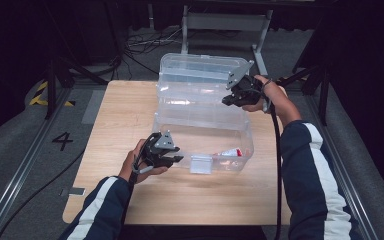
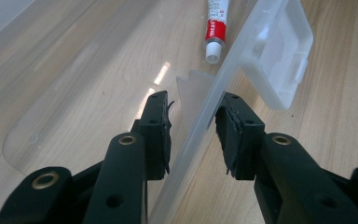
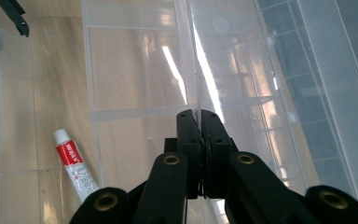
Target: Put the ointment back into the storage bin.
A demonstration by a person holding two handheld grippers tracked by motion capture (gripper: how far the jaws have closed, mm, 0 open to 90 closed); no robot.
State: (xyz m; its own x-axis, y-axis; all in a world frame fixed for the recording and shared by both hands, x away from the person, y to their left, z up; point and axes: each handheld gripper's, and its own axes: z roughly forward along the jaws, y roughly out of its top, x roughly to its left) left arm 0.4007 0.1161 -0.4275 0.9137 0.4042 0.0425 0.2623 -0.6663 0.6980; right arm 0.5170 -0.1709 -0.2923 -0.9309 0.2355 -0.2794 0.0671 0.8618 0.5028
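The left gripper (image 2: 193, 135) has its two black jaws a little way apart, one on each side of the front wall of the big see-through plastic box (image 2: 200, 116). The wall stands in the gap between the pads, and I cannot tell if the pads press on it. A flat clear latch flap (image 2: 279, 51) hangs on the outside of that wall, just past the outer jaw. The small white tube with a red band (image 2: 216, 28) lies inside the box on its floor, well ahead of the inner jaw. The right gripper (image 3: 200, 126) has its jaws squeezed tight on a thin clear plastic wall (image 3: 193, 56) at the back of the box, near the open clear lid (image 1: 200, 67). That thin wall runs straight up from between the closed jaws. To do this well, I think the left jaws should hold the front wall steady so the box does not slide on the wooden table (image 1: 120, 115). The right jaws should keep a firm pinch and move slowly, so the thin plastic does not slip out or bend
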